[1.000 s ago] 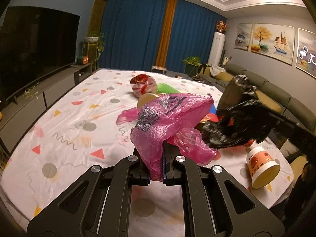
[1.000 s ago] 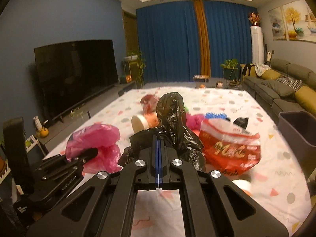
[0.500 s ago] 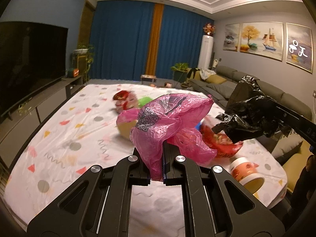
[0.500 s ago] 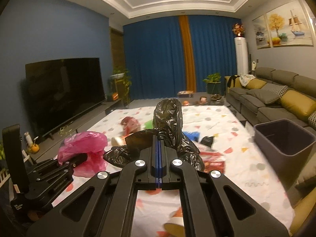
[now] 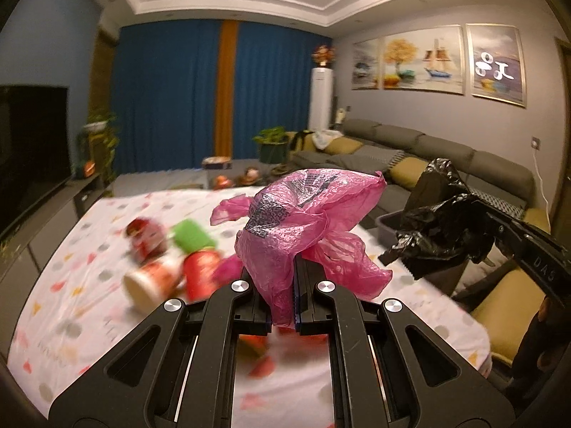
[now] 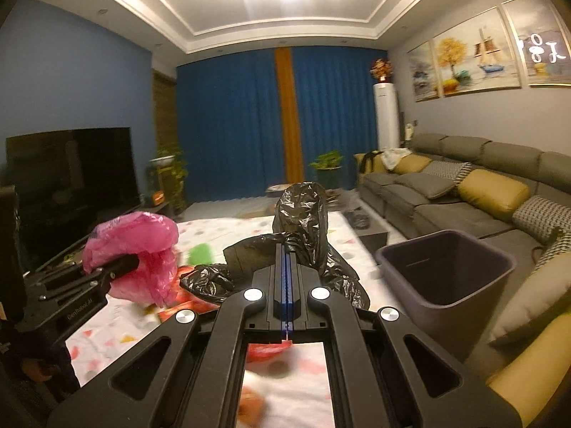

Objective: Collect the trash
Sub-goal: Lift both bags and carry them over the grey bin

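My left gripper (image 5: 295, 285) is shut on a crumpled pink plastic bag (image 5: 307, 221) and holds it high above the table. My right gripper (image 6: 286, 264) is shut on a crumpled black plastic bag (image 6: 303, 221), also lifted. Each shows in the other's view: the black bag (image 5: 442, 221) at right, the pink bag (image 6: 135, 249) at left. A dark grey trash bin (image 6: 446, 285) stands to the right of the table, beside the sofa; its rim (image 5: 389, 219) shows behind the pink bag.
The table has a white cloth with coloured shapes (image 5: 71, 285). On it lie blurred cups and wrappers: a paper cup (image 5: 150, 285), a red cup (image 5: 201, 271), a green piece (image 5: 191, 237), a red packet (image 5: 146, 239). A grey sofa (image 6: 464, 192) runs along the right, a TV (image 6: 71, 185) on the left.
Both grippers have risen and swung right with their bags. The table has dropped lower in view and the trash bin has come closer in the right wrist view.
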A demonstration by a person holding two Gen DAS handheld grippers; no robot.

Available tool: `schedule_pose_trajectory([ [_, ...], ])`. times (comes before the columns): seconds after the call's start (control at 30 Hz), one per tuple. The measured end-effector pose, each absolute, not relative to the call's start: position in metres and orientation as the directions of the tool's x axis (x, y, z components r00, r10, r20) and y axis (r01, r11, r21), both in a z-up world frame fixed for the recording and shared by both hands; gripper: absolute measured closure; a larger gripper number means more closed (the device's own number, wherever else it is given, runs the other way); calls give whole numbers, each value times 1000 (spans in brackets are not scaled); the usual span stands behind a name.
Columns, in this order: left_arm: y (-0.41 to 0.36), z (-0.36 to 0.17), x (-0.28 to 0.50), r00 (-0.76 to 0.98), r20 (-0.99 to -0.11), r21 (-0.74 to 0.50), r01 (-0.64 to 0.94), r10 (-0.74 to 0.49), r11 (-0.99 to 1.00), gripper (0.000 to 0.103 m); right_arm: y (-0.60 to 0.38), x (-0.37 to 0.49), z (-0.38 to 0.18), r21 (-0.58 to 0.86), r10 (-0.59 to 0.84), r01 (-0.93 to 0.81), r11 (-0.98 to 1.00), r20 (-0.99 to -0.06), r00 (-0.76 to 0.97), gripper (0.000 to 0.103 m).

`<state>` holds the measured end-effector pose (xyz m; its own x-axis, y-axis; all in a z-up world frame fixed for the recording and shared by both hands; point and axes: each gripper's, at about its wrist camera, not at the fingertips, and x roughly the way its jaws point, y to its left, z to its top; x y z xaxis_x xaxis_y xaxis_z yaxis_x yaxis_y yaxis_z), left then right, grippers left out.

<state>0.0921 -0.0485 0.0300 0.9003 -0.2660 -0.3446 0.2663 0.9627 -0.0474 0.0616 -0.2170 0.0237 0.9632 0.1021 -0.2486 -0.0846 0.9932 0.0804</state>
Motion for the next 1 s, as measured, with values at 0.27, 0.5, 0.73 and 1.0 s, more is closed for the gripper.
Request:
schedule_pose_trajectory([
  [0.27, -123, 57, 132, 871, -309, -1, 401, -382, 916, 96, -273, 83, 25, 53, -46, 61, 997, -241, 970, 102],
  [0.5, -185, 73, 175, 826, -300, 8, 502, -477, 865, 96, -319, 106, 31, 52, -155, 171, 984, -233, 960, 102],
  [0.73, -235, 70, 217, 778, -338, 10, 566, -530, 824, 96, -341, 126, 31, 42, -215, 231, 972, -236, 948, 102],
  [1.0, -288, 57, 249, 720, -365, 12, 638, -590, 770, 96, -363, 145, 22, 36, -261, 280, 959, -267, 928, 102],
])
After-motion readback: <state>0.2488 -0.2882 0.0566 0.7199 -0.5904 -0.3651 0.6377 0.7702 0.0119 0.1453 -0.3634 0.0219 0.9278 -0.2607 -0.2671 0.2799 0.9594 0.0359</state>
